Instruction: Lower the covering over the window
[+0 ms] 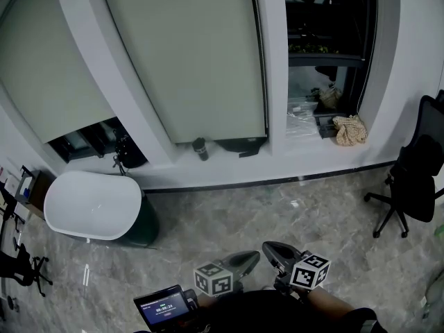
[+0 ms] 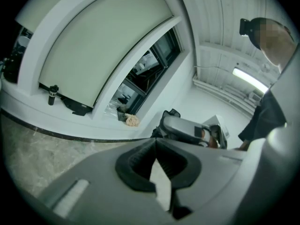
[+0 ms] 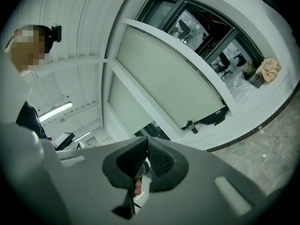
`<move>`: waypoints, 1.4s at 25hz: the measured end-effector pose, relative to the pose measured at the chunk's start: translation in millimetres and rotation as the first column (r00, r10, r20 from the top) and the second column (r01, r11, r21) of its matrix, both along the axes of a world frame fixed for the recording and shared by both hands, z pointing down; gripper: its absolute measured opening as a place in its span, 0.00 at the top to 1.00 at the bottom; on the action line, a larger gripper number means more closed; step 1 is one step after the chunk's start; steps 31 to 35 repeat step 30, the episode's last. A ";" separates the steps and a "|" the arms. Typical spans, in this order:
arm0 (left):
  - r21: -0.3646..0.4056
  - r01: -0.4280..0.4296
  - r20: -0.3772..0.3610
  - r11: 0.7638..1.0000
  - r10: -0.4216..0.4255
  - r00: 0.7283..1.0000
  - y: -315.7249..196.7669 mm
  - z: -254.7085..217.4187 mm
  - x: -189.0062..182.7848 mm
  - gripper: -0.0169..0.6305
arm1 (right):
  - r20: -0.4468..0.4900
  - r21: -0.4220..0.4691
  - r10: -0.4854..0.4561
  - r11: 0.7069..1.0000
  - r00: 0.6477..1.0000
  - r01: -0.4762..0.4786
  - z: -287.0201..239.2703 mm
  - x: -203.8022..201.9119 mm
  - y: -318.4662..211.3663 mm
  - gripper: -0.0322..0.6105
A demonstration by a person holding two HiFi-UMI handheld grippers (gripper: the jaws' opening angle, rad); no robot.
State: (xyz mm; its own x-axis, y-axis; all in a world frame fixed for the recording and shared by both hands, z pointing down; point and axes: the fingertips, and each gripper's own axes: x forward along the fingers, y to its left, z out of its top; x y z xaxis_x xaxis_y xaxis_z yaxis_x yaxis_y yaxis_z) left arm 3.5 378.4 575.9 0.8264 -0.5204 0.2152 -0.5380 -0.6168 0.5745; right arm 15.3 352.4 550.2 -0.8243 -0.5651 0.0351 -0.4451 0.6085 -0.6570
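Both grippers sit low and close to the person's body, well apart from the window, which looks like a resting pose, not a reach. The left gripper has its jaws together with nothing between the pads, as its own view confirms. The right gripper is likewise closed and empty.

The middle roller blind hangs almost to the sill, leaving only a thin dark gap, so that pane looks essentially covered. The left roller blind stops higher, with an open strip beneath it. The right pane has no covering down at all. If lowering is left to do, it is probably there. A dark bottle stands on the sill just below the middle blind's edge, near enough to foul the bottom rail.

As for writing, each gripper's cube carries black-and-white square markers only. A small screen by the left hand shows digits, possibly a timer, too small to read.
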 end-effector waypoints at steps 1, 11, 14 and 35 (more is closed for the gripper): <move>0.000 -0.001 0.000 1.000 0.001 1.000 0.0 0.3 -0.7 0.97 | -0.001 0.002 0.000 1.000 1.000 0.000 -0.3 -0.9 0.2 0.94; 0.007 -0.014 0.006 1.000 0.014 1.000 3.9 -2.8 -5.6 0.97 | 0.003 0.009 0.006 1.000 1.000 -0.006 -3.9 -7.6 3.5 0.94; 0.006 -0.016 0.005 1.000 0.016 1.000 6.6 -1.4 -7.1 0.97 | 0.003 0.014 0.005 1.000 1.000 -0.005 -3.6 -9.9 6.0 0.94; 0.013 0.007 0.006 1.000 -0.007 1.000 11.8 -2.5 -17.0 0.97 | -0.003 0.030 -0.022 0.999 1.000 0.022 -6.1 -21.7 10.6 0.94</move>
